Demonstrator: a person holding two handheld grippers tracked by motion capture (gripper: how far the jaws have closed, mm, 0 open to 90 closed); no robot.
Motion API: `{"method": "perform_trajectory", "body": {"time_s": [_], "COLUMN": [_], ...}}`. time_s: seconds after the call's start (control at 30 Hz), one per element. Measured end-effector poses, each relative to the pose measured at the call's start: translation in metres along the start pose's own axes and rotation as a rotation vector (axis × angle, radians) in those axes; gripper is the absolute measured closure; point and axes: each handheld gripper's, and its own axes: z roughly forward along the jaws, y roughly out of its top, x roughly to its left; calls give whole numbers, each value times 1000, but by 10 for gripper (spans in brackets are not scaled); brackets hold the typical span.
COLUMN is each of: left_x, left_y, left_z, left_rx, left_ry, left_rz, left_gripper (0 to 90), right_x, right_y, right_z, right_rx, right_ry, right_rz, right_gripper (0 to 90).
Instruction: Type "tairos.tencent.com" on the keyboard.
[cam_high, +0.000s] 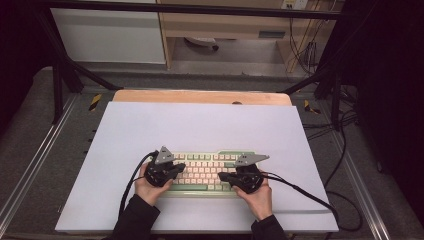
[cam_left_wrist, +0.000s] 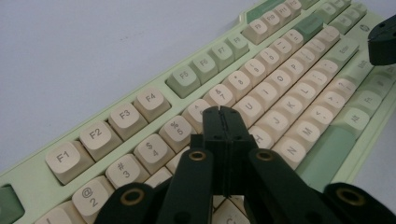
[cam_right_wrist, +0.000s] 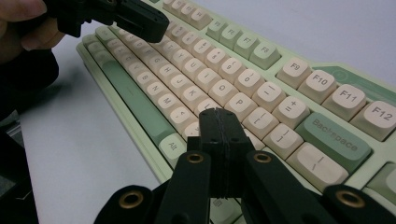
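Nearby, white mat (cam_high: 150, 130) under keyboard (cam_high: 205, 172).

Each hand-held gripper was black. The left hand-held gripper (cam_high: 176, 169) and the right hand-held gripper (cam_high: 224, 176) each carried a grey three-cornered plate on top, and a black cable trailed from each toward the person's side. In the gripper views the two jaws were matte black blocks with a fine seam between them, borne on black link arms with brass-coloured ringed pivots; larger brass-ringed holes sat lower on the body. The person wore dark, black-looking long sleeves (cam_high: 136, 216).
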Motion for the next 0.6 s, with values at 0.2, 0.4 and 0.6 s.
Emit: {"method": "perform_trajectory", "body": {"time_s": [0.2, 0.4, 0.6], "left_x": [2, 1, 0], "left_y": [-4, -5, -6], "left_z": [6, 6, 9], "left_rx": [12, 7, 16], "left_ry": [3, 5, 12], "left_rz": [-7, -1, 8], "left_gripper": [900, 900, 900], "right_x": [0, 0, 0], "right_y": [0, 0, 0], "right_z": [0, 1, 0], "right_rx": [1, 3, -3], "right_ry": [-1, 1, -1], "right_rz": [0, -7, -4], "right_gripper": [900, 900, 900]}}
